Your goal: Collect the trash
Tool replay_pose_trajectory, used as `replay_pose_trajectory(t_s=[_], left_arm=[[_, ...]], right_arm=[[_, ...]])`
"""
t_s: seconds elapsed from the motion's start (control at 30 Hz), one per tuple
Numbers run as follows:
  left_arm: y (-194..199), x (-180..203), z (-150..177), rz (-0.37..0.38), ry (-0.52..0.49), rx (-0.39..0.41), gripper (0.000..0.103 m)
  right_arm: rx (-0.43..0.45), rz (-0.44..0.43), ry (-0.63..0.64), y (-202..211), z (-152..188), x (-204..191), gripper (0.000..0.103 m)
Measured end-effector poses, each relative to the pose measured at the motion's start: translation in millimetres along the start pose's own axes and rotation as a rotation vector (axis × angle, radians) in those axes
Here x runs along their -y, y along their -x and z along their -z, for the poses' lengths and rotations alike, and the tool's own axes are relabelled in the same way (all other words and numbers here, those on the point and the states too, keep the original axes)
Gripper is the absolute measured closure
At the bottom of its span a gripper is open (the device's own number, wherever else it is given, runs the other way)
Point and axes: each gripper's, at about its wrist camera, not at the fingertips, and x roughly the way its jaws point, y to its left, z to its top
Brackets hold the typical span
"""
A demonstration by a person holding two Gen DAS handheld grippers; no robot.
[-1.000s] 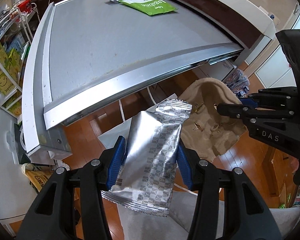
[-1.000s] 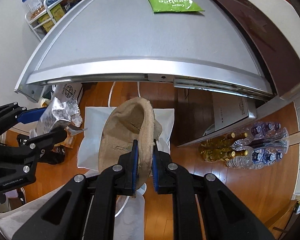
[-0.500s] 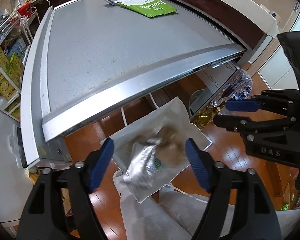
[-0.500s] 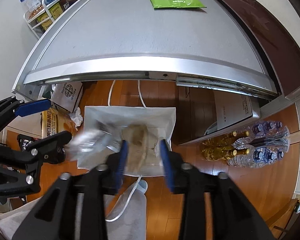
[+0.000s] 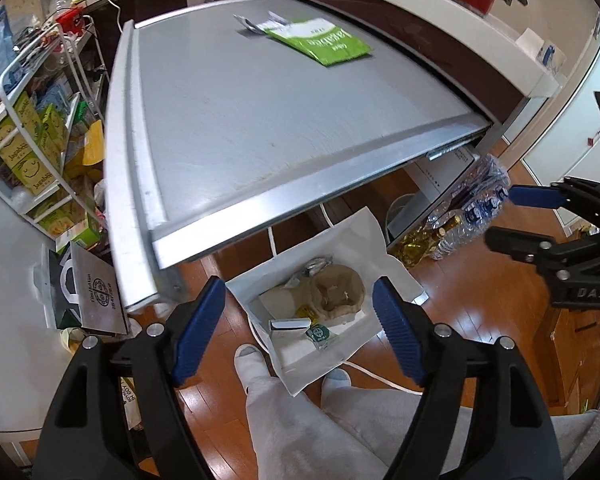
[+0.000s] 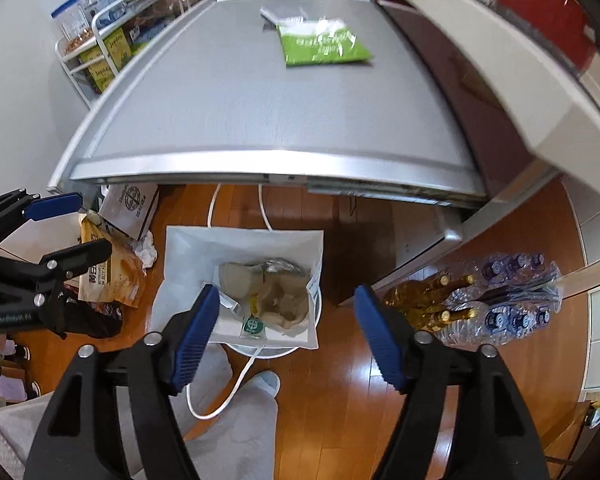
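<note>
Both loads dropped since earlier frame: silver wrapper (image 6: pixel 278 266) and brown paper bag (image 5: pixel 336 292) now inside white bag (image 5: pixel 352 236) on floor. Left hand-held gripper (image 5: pixel 298 330) wide, empty, above bag. Right hand-held gripper (image 6: pixel 286 334) opening, empty. Remaining: green packet (image 5: pixel 324 42) on tabletop (image 5: pixel 228 120), well apart from both.
</note>
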Motion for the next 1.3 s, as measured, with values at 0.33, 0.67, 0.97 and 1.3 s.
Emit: replay_pose_trajectory(t_s=[0.33,0.67,0.97,1.3], left_arm=[[37.7,0.5,-18.3,-0.024,-0.002,0.097,0.013],[65.8,-14.4,-48.8,-0.055,-0.015,0.173,0.012],[65.0,-46.5,-75.7,-0.032,0.02,0.177,0.012],[51.0,-78.8,-111.6,-0.005,0.028,0.167,0.012]], right_arm=[[0.148,-0.037,-0.048,60.3,-18.2,-5.0,0.016],[0.35,0.039,0.056,97.5,-62.8,-17.7,0.005],[0.31,0.041,0.059,58.2,-131.9,-9.6,0.004],[0.232,0.087,0.094,-3.5,-199.9,-8.3,0.004]])
